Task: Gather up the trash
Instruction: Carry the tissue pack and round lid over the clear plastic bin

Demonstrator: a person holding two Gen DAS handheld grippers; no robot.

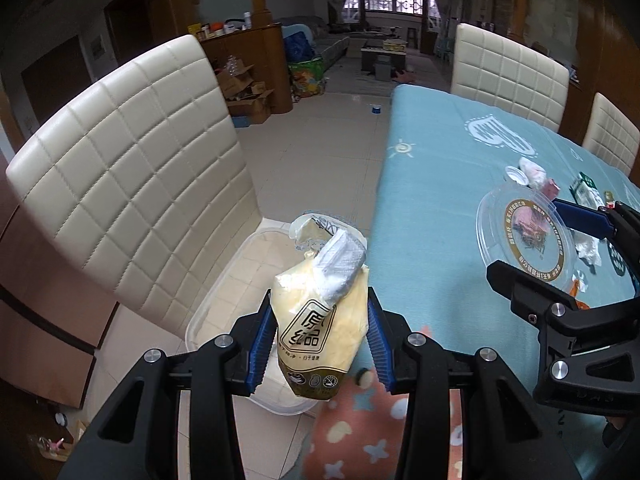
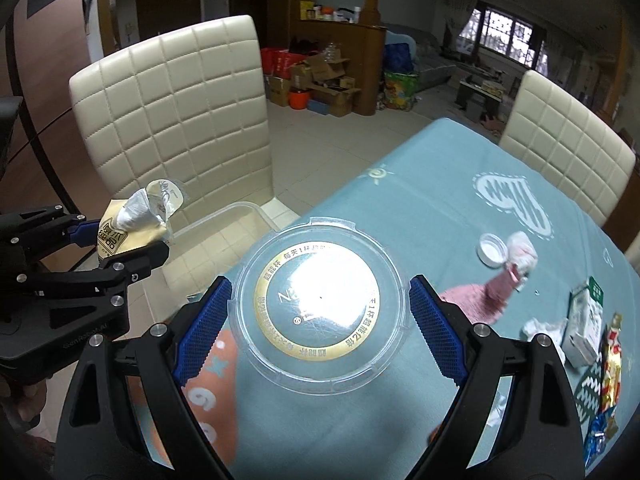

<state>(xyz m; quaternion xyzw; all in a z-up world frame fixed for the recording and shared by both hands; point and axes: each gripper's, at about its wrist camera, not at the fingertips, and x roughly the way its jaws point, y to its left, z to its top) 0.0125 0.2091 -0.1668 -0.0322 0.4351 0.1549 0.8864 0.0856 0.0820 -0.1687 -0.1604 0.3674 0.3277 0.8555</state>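
Note:
My left gripper point(image 1: 322, 340) is shut on a yellow tissue pack point(image 1: 320, 332) with white tissue sticking out of its top. It holds the pack over a clear plastic bin point(image 1: 224, 300) on the chair seat beside the table; the pack also shows in the right wrist view point(image 2: 128, 228). My right gripper point(image 2: 320, 320) is open, its blue pads on either side of a round clear plastic lid point(image 2: 316, 312) with a gold ring print. The lid lies on the blue tablecloth point(image 2: 440, 208) and also shows in the left wrist view point(image 1: 524, 236).
More trash lies on the table to the right: a white bottle cap point(image 2: 493, 250), a pink wrapper point(image 2: 480, 300), crumpled tissue point(image 2: 540, 330), a white-green carton point(image 2: 586, 320) and snack wrappers point(image 2: 612, 364). Cream padded chairs point(image 2: 180, 120) stand around the table.

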